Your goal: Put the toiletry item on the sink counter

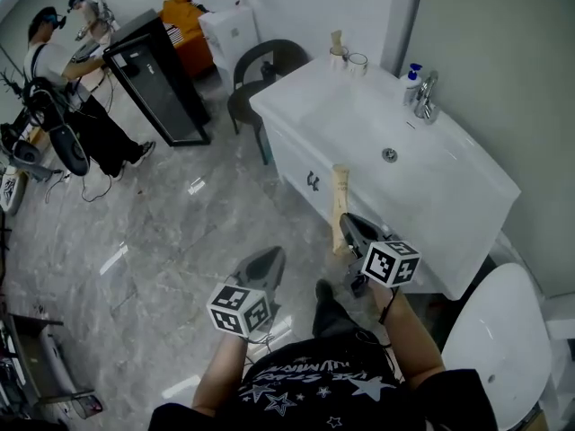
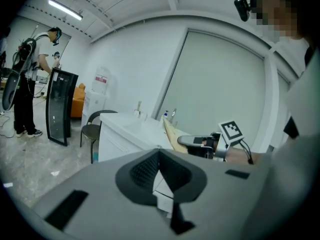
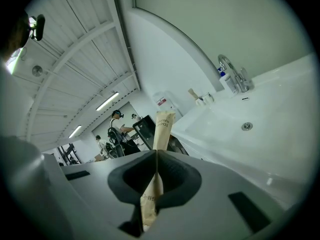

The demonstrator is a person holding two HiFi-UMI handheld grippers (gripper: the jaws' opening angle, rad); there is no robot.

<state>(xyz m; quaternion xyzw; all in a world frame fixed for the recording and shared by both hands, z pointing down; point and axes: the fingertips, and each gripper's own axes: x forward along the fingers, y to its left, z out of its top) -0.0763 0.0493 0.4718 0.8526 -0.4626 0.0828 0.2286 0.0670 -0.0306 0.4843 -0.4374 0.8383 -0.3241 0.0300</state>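
A long tan paper packet (image 1: pixel 339 200), printed like a toothbrush wrapper, is clamped in my right gripper (image 1: pixel 350 233), which is shut on its lower part. The packet sticks up and forward, in front of the near edge of the white sink counter (image 1: pixel 296 92). In the right gripper view the packet (image 3: pixel 163 128) rises from the closed jaws, with the basin (image 3: pixel 270 109) to the right. My left gripper (image 1: pixel 262 269) hangs lower and to the left over the marble floor, shut with nothing in it. In the left gripper view the packet (image 2: pixel 170 132) shows beyond the closed jaws.
On the counter stand a faucet (image 1: pixel 426 97), a soap bottle (image 1: pixel 411 83), a glass (image 1: pixel 358 63) and a small holder (image 1: pixel 338 53). A dark chair (image 1: pixel 256 74) sits left of the vanity. A toilet (image 1: pixel 503 339) is at the lower right. A person (image 1: pixel 67 88) stands by a black cabinet (image 1: pixel 157 83).
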